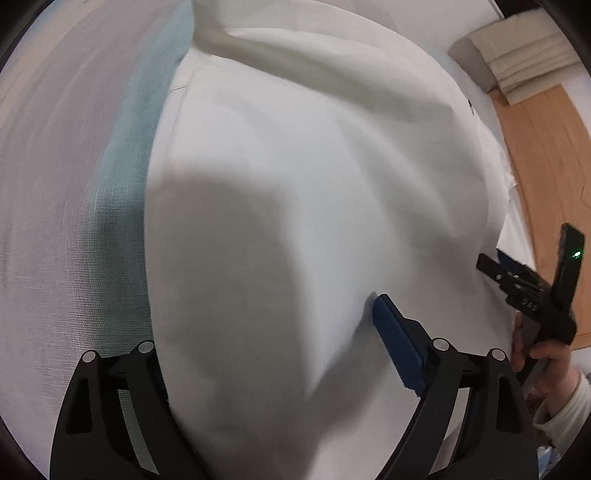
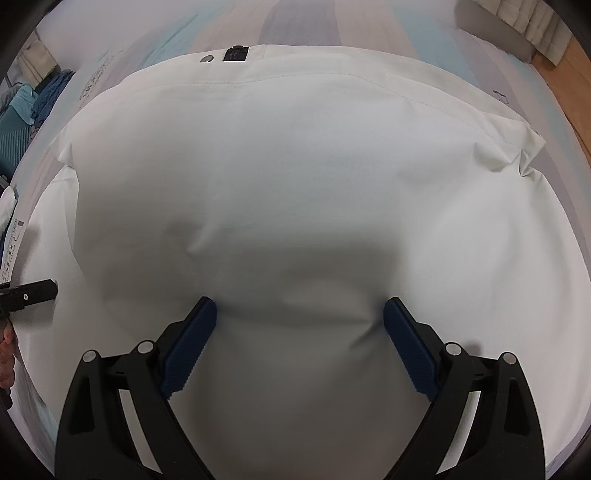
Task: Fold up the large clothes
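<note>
A large white garment (image 2: pixel 295 177) lies spread on a striped bed sheet (image 2: pixel 295 22); a black label and a snap sit at its far hem. It fills the left wrist view (image 1: pixel 295 184) too. My right gripper (image 2: pixel 299 306) is open, its blue pads (image 2: pixel 410 350) pressed onto the cloth with a puckered ridge between them. My left gripper (image 1: pixel 266 306) is open over the garment's left edge; its right blue pad (image 1: pixel 395 339) shows, the left one is hidden under cloth. The right gripper also shows in the left wrist view (image 1: pixel 495 266).
Wooden floor (image 1: pixel 539 166) lies beyond the bed at right. Folded cream items (image 1: pixel 524 62) sit at the far right corner. A pile of blue clothes (image 2: pixel 33 99) lies at far left.
</note>
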`<state>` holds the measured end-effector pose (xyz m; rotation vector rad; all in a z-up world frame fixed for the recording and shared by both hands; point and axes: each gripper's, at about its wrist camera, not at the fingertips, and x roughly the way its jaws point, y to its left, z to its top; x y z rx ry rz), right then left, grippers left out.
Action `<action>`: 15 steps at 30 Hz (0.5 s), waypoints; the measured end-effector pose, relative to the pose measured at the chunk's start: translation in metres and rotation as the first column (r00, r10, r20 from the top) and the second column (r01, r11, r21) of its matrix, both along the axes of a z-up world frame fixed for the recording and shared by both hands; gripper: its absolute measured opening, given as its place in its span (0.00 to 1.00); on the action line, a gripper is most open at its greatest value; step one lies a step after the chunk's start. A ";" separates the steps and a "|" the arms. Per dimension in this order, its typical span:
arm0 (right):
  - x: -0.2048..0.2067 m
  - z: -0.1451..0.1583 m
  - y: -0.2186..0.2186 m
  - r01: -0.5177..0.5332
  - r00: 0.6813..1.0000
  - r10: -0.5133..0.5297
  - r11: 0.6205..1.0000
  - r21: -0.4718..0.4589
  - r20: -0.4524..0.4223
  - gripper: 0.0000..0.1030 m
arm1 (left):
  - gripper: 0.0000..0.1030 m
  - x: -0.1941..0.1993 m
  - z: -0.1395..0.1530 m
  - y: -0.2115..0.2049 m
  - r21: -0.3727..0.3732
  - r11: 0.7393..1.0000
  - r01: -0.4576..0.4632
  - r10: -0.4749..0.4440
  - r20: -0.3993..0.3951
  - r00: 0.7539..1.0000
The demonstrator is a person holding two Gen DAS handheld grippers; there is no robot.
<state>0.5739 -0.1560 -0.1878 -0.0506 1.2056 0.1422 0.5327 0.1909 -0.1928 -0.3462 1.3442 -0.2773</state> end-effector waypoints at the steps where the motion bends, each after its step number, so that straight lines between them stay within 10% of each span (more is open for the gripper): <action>1: 0.000 0.000 0.001 0.000 1.000 0.000 1.000 0.000 0.000 0.86 | 0.82 0.000 0.000 -0.001 0.009 1.000 -0.001 0.001 -0.001 1.000; 11: -0.004 -0.003 0.002 0.008 1.000 -0.008 1.000 -0.003 0.010 0.86 | 0.16 -0.005 0.017 -0.007 0.033 0.999 0.020 -0.020 0.012 1.000; 15: -0.006 -0.004 0.002 0.007 1.000 -0.007 1.000 -0.001 0.015 0.86 | 0.09 -0.004 0.028 -0.014 0.042 0.999 -0.003 0.002 0.006 1.000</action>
